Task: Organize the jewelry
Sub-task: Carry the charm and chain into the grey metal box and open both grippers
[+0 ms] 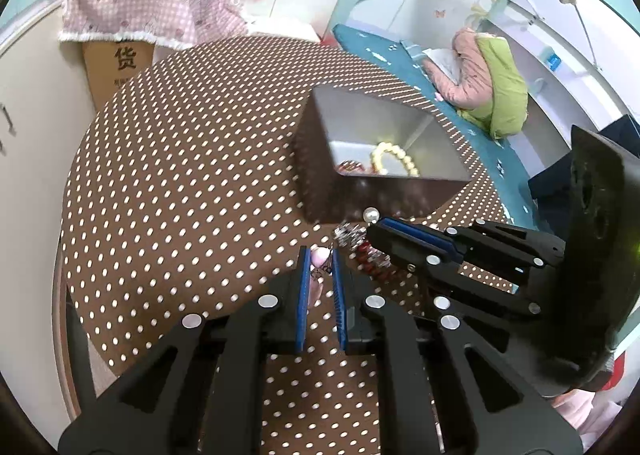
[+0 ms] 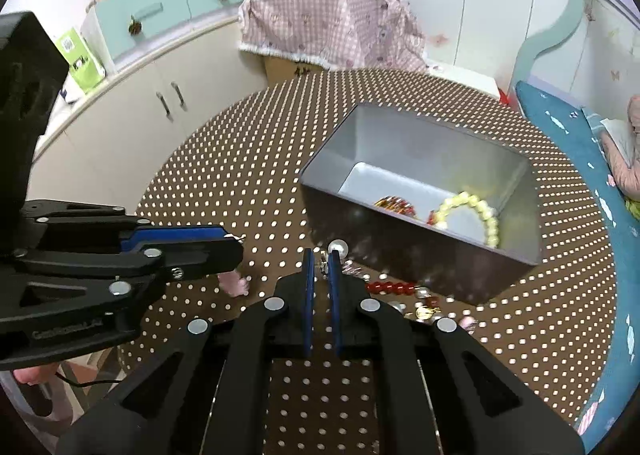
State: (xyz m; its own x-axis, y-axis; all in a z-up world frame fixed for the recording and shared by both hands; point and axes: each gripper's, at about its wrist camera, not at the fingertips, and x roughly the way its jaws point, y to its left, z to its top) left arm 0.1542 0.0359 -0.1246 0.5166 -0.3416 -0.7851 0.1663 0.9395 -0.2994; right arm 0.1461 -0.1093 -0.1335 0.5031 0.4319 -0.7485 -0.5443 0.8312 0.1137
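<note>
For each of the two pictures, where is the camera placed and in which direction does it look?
Left wrist view: sits on the left tongs, looks forward over the dotted table at a pink piece; the right tongs enter from the right.
Right wrist view: sits on the right tongs, faces the metal box; the left tongs enter from the left.
Shared: box, cream bead bracelet inside, round pearl, red beads.

Metal box [image 2: 420, 143]: smooth, matt grey inside, its outer wall mirror-like. Desk [image 1: 180, 175] cover: matt brown dotted cloth. Pearl [image 2: 337, 246] and cream bead bracelet [image 2: 480, 215]: glossy. Both grippers: matt black plastic, blue ribbed pads [image 1: 339, 295].
</note>
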